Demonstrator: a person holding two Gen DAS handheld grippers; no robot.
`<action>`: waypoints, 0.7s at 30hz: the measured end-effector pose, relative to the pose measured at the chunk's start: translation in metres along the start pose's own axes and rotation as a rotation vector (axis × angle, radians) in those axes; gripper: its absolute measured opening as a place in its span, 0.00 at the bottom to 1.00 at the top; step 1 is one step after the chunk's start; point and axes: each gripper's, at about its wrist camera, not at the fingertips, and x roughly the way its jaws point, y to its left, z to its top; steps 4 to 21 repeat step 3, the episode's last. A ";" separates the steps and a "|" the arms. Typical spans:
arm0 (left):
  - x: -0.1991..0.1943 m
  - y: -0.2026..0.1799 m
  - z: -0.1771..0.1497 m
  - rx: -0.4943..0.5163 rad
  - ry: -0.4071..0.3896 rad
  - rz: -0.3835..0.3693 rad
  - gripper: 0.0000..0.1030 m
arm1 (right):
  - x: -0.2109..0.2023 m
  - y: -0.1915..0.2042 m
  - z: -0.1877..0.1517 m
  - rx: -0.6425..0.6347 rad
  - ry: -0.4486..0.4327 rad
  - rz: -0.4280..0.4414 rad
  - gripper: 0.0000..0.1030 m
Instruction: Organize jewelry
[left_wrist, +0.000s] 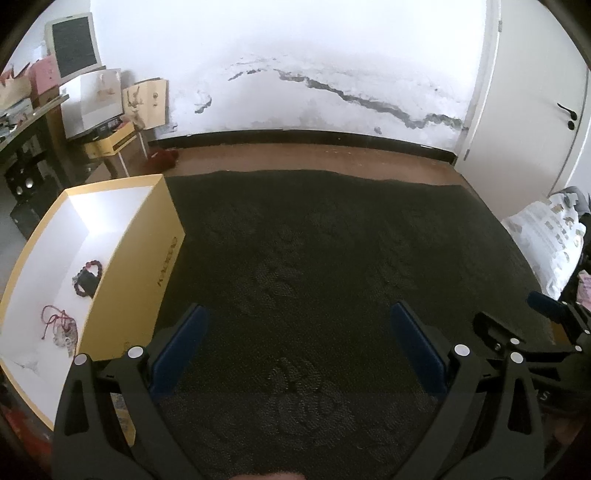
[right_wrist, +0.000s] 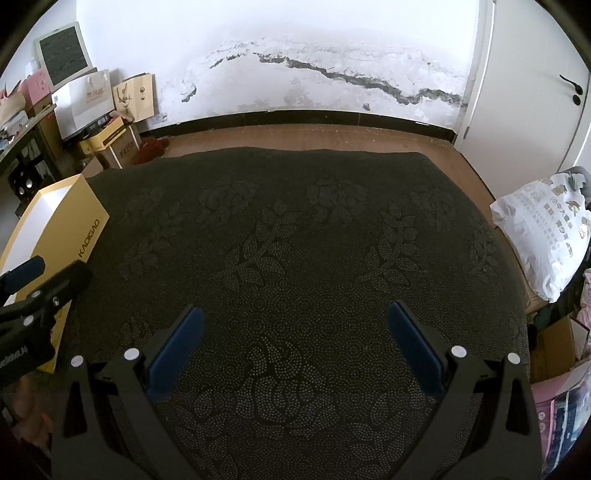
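Both claws hang spread and empty over the bare dark embossed mat (right_wrist: 295, 240). The jewelry, a dark bead bracelet (left_wrist: 87, 282) and a red cord piece (left_wrist: 59, 325), lies in the yellow box (left_wrist: 147, 258) at far left, nearest the left claw (left_wrist: 299, 354); the right claw (right_wrist: 295, 354) is well apart

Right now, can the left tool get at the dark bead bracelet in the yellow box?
Probably yes. The left tool is open and empty, and the yellow box beside it has no lid. The bead bracelet lies uncovered on the white floor, though the tool must clear the box's near wall.
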 end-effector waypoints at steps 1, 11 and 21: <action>0.001 0.001 0.000 -0.005 0.006 0.013 0.94 | 0.000 0.000 -0.001 -0.001 0.000 0.000 0.94; 0.003 0.002 0.001 -0.005 0.018 0.011 0.94 | 0.000 0.001 -0.001 -0.001 0.000 0.001 0.94; 0.003 0.002 0.001 -0.005 0.018 0.011 0.94 | 0.000 0.001 -0.001 -0.001 0.000 0.001 0.94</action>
